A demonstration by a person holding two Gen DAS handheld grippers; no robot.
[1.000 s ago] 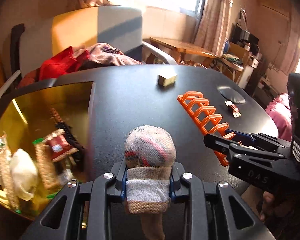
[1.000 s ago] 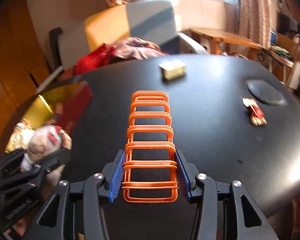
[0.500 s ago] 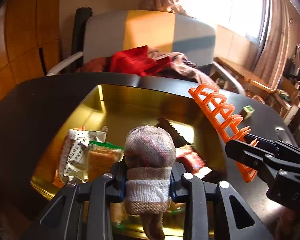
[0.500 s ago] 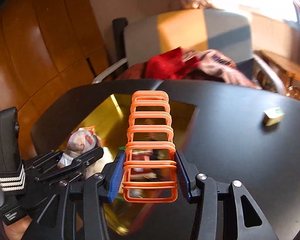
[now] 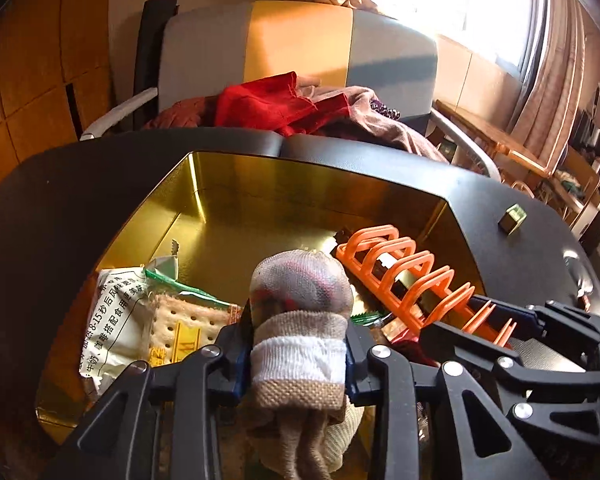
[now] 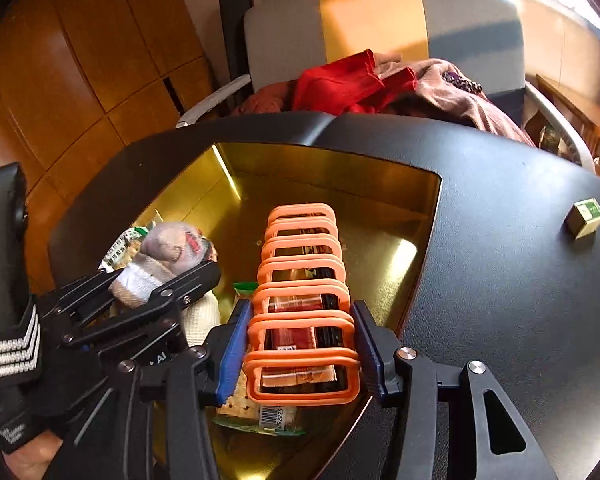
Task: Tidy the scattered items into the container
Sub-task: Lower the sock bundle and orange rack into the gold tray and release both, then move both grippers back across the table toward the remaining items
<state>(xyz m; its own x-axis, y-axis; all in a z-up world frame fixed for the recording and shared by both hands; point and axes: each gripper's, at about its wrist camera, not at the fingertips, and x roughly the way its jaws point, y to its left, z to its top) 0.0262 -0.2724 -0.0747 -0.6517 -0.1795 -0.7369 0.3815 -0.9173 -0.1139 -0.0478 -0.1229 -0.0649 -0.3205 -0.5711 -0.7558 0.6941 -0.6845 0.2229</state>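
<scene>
My left gripper [image 5: 298,352] is shut on a rolled-up sock [image 5: 300,312] and holds it over the near part of the gold container [image 5: 260,184]. My right gripper [image 6: 300,352] is shut on an orange plastic rack [image 6: 302,280] and holds it over the container's [image 6: 340,168] right half. The rack [image 5: 404,276] and right gripper [image 5: 500,328] show at the right of the left wrist view; the sock [image 6: 168,248] and left gripper [image 6: 148,292] show at the left of the right wrist view. Snack packets [image 5: 140,312] lie inside the container.
The container sits on a black table [image 6: 500,240]. A small gold-green box [image 6: 586,216] lies on the table to the right, also seen in the left wrist view [image 5: 512,218]. A chair with red and pink clothes [image 5: 284,108] stands behind the table.
Both grippers have swung left from the open table to above the gold container and lowered toward it, still holding the sock and the rack.
</scene>
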